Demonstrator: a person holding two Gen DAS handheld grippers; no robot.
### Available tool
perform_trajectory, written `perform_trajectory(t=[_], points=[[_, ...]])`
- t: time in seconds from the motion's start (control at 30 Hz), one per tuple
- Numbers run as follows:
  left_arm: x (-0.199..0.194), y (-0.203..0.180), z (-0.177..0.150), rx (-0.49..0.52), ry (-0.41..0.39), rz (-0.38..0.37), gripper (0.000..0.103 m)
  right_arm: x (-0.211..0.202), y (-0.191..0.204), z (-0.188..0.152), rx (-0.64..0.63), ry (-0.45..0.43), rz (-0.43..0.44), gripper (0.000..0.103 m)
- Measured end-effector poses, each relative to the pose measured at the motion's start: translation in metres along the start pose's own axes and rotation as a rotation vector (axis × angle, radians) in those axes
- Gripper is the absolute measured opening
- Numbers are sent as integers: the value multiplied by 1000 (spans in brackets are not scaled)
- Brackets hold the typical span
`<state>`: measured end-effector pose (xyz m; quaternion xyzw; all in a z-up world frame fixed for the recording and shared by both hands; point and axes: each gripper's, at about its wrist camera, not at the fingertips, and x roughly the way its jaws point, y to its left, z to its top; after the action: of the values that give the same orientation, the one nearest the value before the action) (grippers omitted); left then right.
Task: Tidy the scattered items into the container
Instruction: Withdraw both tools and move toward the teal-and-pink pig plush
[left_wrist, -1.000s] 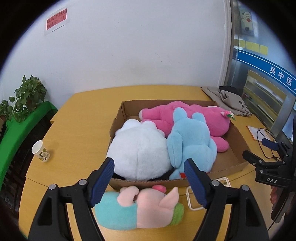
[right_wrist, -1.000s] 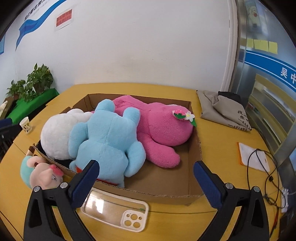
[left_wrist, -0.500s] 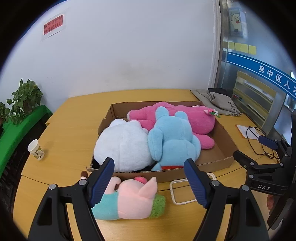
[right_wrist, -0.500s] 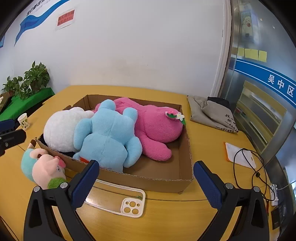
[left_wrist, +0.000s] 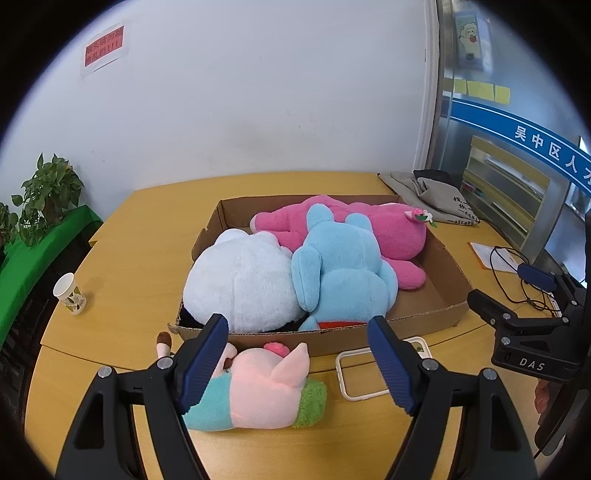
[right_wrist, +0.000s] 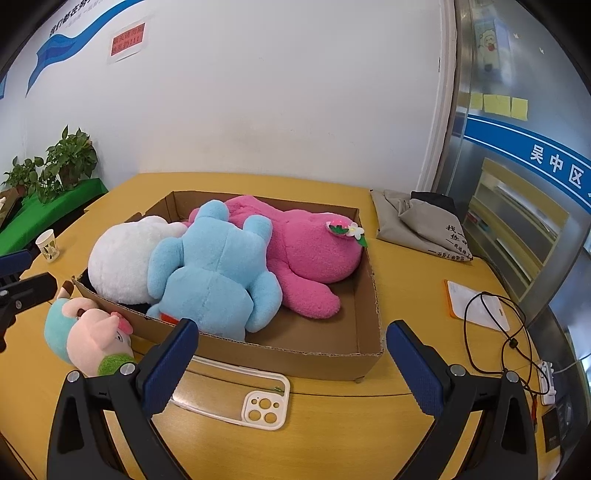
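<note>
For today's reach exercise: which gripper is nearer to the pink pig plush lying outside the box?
Left. The left gripper hangs open directly over the pink pig plush, which lies between its fingers. The right gripper is off to the plush's side, above the phone case.

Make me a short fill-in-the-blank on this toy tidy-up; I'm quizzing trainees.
1. The cardboard box holds ___ plush toys.
2. The plush lying between the white plush and the pink plush is ___.
3. The pig plush lies ___ the box.
4. The phone case rests on the ___.

Answers: three; blue; outside; table
</note>
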<state>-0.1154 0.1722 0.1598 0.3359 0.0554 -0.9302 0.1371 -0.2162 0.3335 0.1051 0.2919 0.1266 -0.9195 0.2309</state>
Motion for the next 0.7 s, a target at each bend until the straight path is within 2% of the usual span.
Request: perform_trajectory(t=[0.7], points=[[7, 20, -8, -43, 31, -18, 78, 3, 0, -2, 21, -4, 9, 103]])
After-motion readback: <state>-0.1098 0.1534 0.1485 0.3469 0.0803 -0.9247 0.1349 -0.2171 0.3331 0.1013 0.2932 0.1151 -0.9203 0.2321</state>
